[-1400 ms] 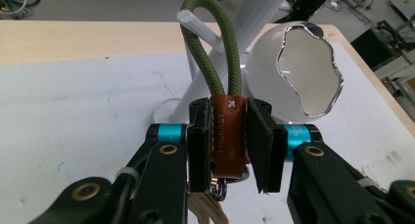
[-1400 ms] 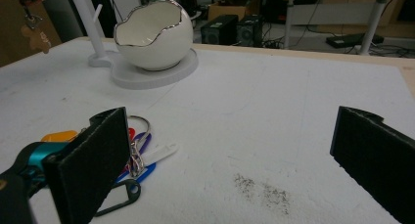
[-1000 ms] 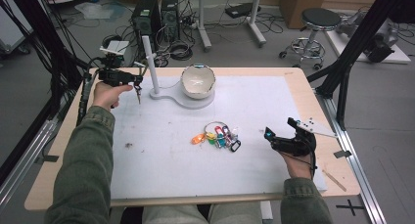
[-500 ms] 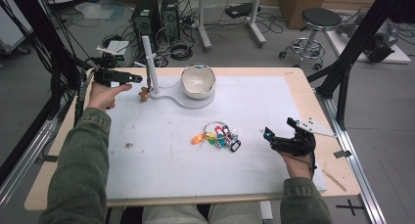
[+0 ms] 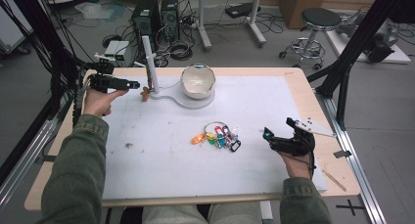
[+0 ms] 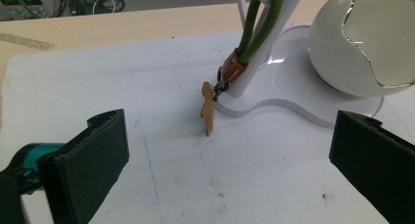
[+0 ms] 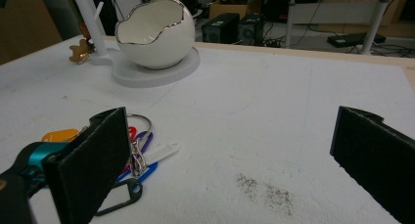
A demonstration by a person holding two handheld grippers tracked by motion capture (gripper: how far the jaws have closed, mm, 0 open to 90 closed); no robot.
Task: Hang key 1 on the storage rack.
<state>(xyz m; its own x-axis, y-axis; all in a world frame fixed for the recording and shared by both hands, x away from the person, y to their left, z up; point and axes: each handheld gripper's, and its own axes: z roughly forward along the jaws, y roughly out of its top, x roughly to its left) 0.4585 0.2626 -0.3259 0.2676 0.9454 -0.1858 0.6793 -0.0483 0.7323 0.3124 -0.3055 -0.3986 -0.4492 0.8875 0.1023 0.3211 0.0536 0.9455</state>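
At the left of the counter (image 5: pixel 303 87) we held the left tongs (image 5: pixel 128 85) with their jaws spread wide and nothing between them, pointed toward the white stand (image 5: pixel 149 62). From that stand hung a small wooden charm (image 6: pixel 208 109) on a green cord (image 6: pixel 259 23), dangling just above the white mat (image 5: pixel 161 150) beside the post. Right of the post, on the same stand's base, sat the egg-shaped white bowl (image 5: pixel 197 80) with its jagged silver rim. Farther toward us, near the middle of the mat, lay the bunch of coloured key tags (image 5: pixel 218 136) on its ring. Well apart from it, at the right, we held the right tongs (image 5: pixel 268 136) low over the mat, jaws likewise wide apart and gripping nothing, aimed toward the key tags.
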